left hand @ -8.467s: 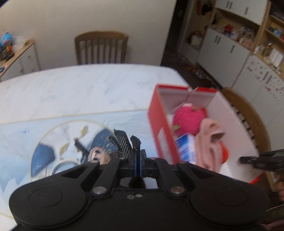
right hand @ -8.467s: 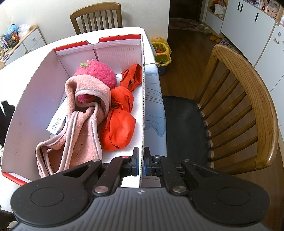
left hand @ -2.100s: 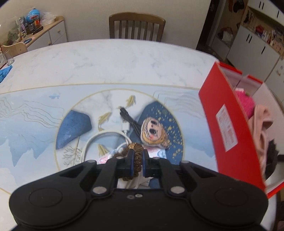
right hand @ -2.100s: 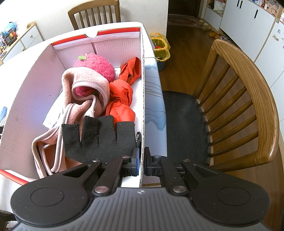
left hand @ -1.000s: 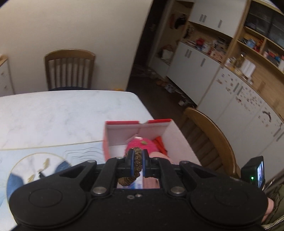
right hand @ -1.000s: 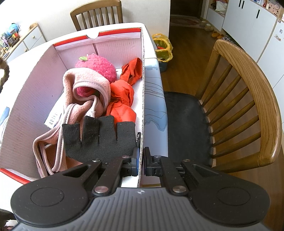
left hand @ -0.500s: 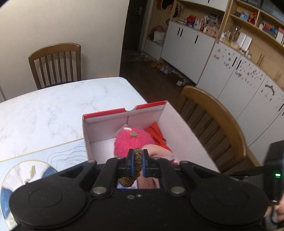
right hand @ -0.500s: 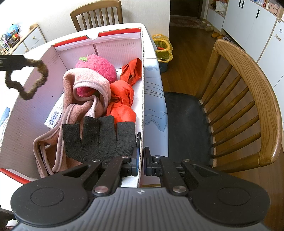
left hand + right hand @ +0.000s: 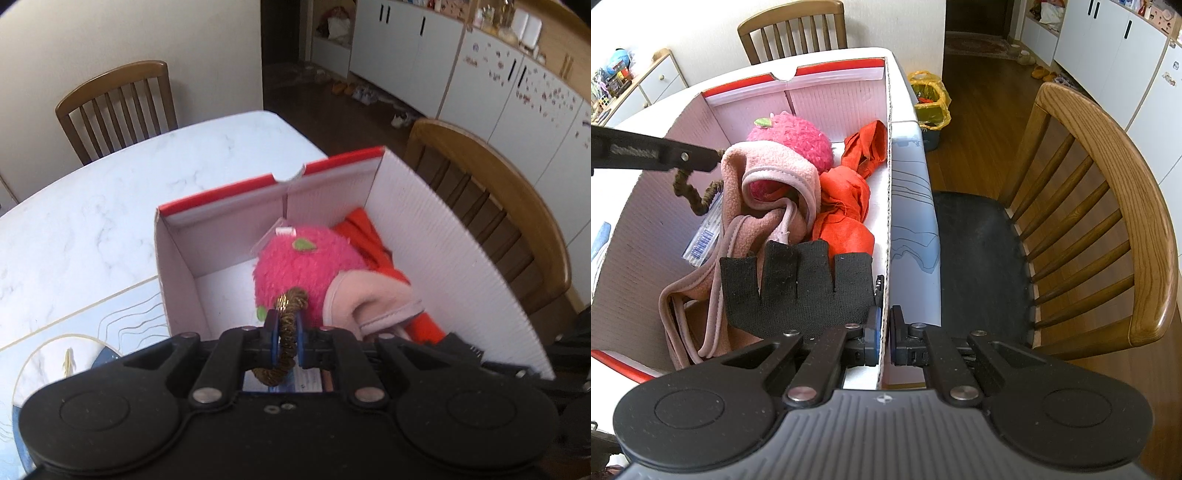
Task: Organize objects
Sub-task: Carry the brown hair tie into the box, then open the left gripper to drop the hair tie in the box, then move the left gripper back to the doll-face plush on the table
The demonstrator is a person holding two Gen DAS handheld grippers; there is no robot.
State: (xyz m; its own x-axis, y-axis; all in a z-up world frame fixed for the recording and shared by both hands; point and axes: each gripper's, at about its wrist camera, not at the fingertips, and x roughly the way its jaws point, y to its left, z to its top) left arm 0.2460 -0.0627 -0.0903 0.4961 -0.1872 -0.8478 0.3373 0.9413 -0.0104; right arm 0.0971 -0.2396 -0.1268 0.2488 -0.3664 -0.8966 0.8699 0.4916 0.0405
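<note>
Left gripper (image 9: pixel 287 334) clamped on brown hair tie (image 9: pixel 284 341), now carried from the table mat to over the box (image 9: pixel 443 251), above pink plush (image 9: pixel 306 266). Right gripper (image 9: pixel 883 339) pinching box wall, unmoved. Drop-in likely next; release pending.

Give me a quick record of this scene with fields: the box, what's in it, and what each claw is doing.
box: red and white cardboard box, open, on the table
contents: pink plush, pink fleece garment, orange cloth, black glove
left claw: shut on brown hair tie, above the box
right claw: shut on the box's side wall
</note>
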